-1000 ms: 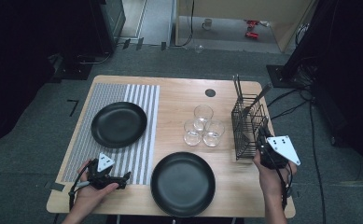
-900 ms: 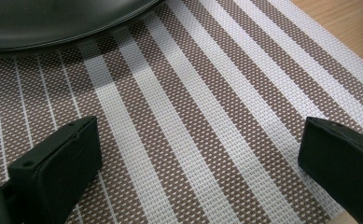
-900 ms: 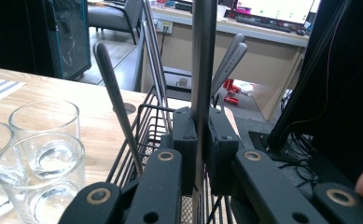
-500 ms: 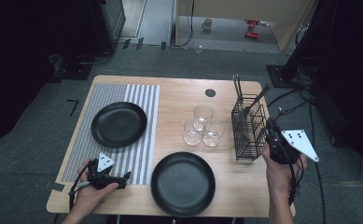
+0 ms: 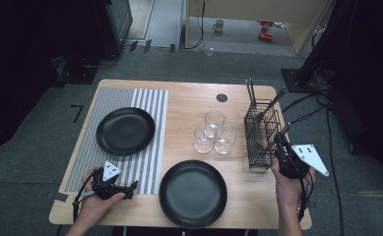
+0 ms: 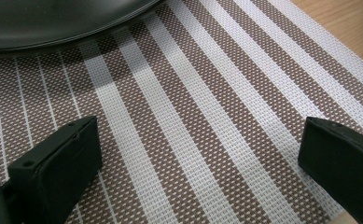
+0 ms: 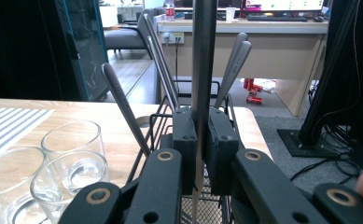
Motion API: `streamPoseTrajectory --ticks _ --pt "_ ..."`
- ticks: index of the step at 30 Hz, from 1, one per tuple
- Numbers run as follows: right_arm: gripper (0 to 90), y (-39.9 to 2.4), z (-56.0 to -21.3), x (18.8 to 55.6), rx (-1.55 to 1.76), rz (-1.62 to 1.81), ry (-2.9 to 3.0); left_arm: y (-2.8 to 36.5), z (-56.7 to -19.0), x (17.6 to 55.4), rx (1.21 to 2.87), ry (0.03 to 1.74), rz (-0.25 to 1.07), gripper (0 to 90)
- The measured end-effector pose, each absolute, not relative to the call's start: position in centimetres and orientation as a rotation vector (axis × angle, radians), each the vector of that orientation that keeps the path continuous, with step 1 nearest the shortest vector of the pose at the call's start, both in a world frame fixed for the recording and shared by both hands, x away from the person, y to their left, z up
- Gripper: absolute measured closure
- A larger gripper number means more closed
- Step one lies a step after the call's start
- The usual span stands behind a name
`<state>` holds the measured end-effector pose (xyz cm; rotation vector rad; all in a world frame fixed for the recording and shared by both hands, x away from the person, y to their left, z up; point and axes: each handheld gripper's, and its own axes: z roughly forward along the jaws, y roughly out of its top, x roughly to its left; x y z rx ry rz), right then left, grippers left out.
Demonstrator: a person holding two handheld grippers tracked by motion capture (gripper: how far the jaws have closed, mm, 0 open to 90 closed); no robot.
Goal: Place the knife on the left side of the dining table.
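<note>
Relative to the wire cutlery caddy [image 5: 262,135] at the desk's [image 5: 189,101] right edge, the nearest active element is the right gripper [image 5: 283,142], held at the caddy's near right corner with its jaws clamped together on the flat handle of one metal utensil [image 7: 202,56]; in the right gripper view that handle rises straight up between the two black pads [image 7: 184,140], with the caddy's rim directly behind and the other handles fanning out of it. One second ago this gripper sat at the same corner; half a second ago it stood farther out to the right of the caddy, and it is now back close to the corner, so the grip appears settled and the utensil is probably on the point of being lifted clear, though its lower end is hidden. Left of the caddy stand three clear glasses [image 5: 212,132]; nearer and farther left lies a black plate [image 5: 193,193]. Beyond that, well left of the caddy, the left gripper [image 5: 130,186] rests on the striped placemat [image 6: 207,116] with jaws wide apart and nothing between them, unchanged over the second. A second black plate [image 5: 125,131] lies on the mat's farther part.
</note>
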<state>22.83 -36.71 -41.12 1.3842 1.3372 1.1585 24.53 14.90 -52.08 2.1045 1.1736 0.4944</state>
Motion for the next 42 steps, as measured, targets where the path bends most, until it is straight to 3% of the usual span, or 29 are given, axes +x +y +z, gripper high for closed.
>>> streamPoseTrajectory --ticks 13,42 --pt "83.2 -37.4 -42.4 22.7 1.441 1.166 1.361 14.9 -52.1 24.5 2.103 1.175 0.495 0.0" --pt "83.6 -36.9 -38.4 22.1 1.402 1.212 1.352 15.3 -51.8 24.4 2.057 1.205 0.5 0.0"
